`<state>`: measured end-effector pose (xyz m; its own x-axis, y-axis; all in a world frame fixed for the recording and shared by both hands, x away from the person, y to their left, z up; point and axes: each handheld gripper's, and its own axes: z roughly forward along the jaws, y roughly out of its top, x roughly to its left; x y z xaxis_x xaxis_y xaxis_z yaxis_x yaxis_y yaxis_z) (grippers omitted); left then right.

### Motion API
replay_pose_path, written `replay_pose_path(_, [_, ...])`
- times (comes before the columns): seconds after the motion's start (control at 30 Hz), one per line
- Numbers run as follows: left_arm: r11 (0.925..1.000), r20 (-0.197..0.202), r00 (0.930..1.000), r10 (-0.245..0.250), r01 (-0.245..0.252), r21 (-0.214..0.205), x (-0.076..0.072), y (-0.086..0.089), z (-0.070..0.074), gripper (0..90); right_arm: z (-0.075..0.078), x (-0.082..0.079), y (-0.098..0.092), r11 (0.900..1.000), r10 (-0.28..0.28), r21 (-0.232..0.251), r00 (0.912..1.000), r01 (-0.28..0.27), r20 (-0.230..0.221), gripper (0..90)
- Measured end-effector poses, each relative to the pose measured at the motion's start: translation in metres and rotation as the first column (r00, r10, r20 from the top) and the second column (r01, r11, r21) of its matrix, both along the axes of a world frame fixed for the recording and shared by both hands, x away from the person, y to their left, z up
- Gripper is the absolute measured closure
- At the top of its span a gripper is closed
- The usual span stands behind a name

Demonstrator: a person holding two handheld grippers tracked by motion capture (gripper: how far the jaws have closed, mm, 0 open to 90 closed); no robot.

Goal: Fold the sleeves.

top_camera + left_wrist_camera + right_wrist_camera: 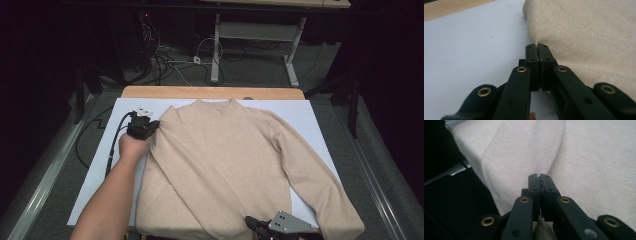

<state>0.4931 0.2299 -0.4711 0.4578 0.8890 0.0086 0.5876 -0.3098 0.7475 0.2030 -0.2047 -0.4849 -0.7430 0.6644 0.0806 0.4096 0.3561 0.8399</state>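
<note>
We find the beige sweater (225, 165) spread flat on the tabletop (100, 165). Left tongs (538, 46) clamp its shoulder edge; right tongs (539, 177) clamp its hem near the tabletop's front edge, pinched fabric visible up close.

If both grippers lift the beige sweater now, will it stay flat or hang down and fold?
The sweater is probably floppy: the knit already bunches into a fold at the right hand-held gripper. Held at its edge by the left hand-held gripper, the middle would likely sag. It seems light and unlikely to slip from the shut jaws.
</note>
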Motion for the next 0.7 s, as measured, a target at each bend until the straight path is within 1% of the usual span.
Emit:
replay_pose_path(0.07, [1.0, -0.012, 0.9999, 0.003, -0.003, 0.005, 0.001, -0.002, -0.004, 86.0, -0.001, 0.002, 0.0, 1.0, -0.004, -0.007, 1.0, 0.004, -0.003, 88.4])
replay_pose_path(0.1, [1.0, -0.02, 0.9998, 0.005, -0.005, 0.001, 0.001, -0.002, -0.006, 85.7, -0.002, 0.002, 0.0, 0.9999, -0.006, -0.011, 1.0, 0.006, -0.007, 88.4])
replay_pose_path(0.13, [0.9999, -0.031, 0.9995, 0.003, -0.003, -0.013, 0.001, -0.001, -0.006, 85.0, -0.003, 0.003, -0.001, 0.9999, -0.006, -0.013, 0.9999, 0.006, -0.014, 88.4])
replay_pose_path(0.17, [0.9998, -0.032, 0.9995, -0.002, 0.001, -0.02, 0.0, -0.001, -0.006, 83.0, -0.004, 0.004, -0.001, 0.9999, -0.007, -0.012, 0.9998, 0.007, -0.02, 88.3])
replay_pose_path(0.2, [0.9996, -0.023, 0.9997, -0.004, 0.003, -0.03, -0.002, 0.0, -0.005, 78.9, -0.005, 0.004, -0.001, 0.9999, -0.006, -0.015, 0.9997, 0.006, -0.022, 87.8])
replay_pose_path(0.23, [0.9994, -0.027, 0.9996, -0.006, 0.005, -0.035, -0.004, 0.002, -0.004, 73.5, -0.005, 0.004, -0.001, 0.9999, -0.003, -0.016, 0.9997, 0.003, -0.025, 85.5])
replay_pose_path(0.27, [0.9995, -0.034, 0.9994, -0.003, 0.002, -0.031, -0.006, 0.002, -0.002, 68.1, -0.005, 0.004, -0.001, 0.9999, 0.002, -0.012, 0.9996, -0.002, -0.028, 81.8])
replay_pose_path(0.3, [0.9997, -0.019, 0.9998, 0.0, -0.001, -0.025, -0.01, 0.004, -0.001, 62.7, -0.005, 0.004, -0.001, 1.0, 0.003, -0.004, 0.9995, -0.003, -0.03, 79.6])
replay_pose_path(0.33, [0.9995, 0.002, 1.0, 0.002, -0.002, -0.031, -0.015, 0.006, 0.001, 57.0, -0.004, 0.003, -0.002, 1.0, 0.006, 0.002, 0.9997, -0.006, -0.024, 75.9])
replay_pose_path(0.37, [0.9988, 0.012, 0.9999, 0.001, 0.0, -0.05, -0.02, 0.008, 0.003, 53.8, -0.002, 0.003, -0.003, 0.9999, 0.006, 0.01, 0.9998, -0.006, -0.02, 71.5])
replay_pose_path(0.4, [0.9978, 0.011, 0.9999, -0.009, 0.01, -0.066, -0.025, 0.01, 0.004, 53.5, -0.001, 0.003, -0.005, 0.9998, 0.004, 0.017, 0.9999, -0.004, -0.014, 67.3])
replay_pose_path(0.43, [0.997, 0.014, 0.9998, -0.012, 0.013, -0.077, -0.029, 0.011, 0.005, 48.1, 0.001, 0.003, -0.006, 0.9997, -0.003, 0.024, 1.0, 0.003, -0.008, 62.8])
replay_pose_path(0.47, [0.9971, 0.018, 0.9998, -0.009, 0.011, -0.075, -0.035, 0.012, 0.006, 40.9, 0.002, 0.004, -0.008, 0.9996, -0.009, 0.026, 1.0, 0.009, -0.001, 58.6])
replay_pose_path(0.5, [0.997, 0.022, 0.9997, -0.01, 0.012, -0.077, -0.04, 0.012, 0.007, 36.3, 0.004, 0.005, -0.009, 0.9995, -0.012, 0.028, 0.9999, 0.011, 0.003, 54.4])
replay_pose_path(0.57, [0.9951, 0.036, 0.9991, -0.023, 0.027, -0.095, -0.052, 0.012, 0.009, 33.8, 0.006, 0.007, -0.01, 0.9995, -0.019, 0.026, 0.9996, 0.018, 0.019, 46.2])
replay_pose_path(0.63, [0.9955, 0.036, 0.9992, -0.02, 0.023, -0.092, -0.063, 0.011, 0.01, 24.3, 0.009, 0.011, -0.011, 0.9993, -0.022, 0.032, 0.9989, 0.021, 0.042, 38.3])
replay_pose_path(0.7, [0.9938, 0.038, 0.9991, -0.021, 0.025, -0.108, -0.074, 0.011, 0.012, 20.0, 0.011, 0.016, -0.011, 0.9991, -0.025, 0.036, 0.998, 0.023, 0.058, 29.8])
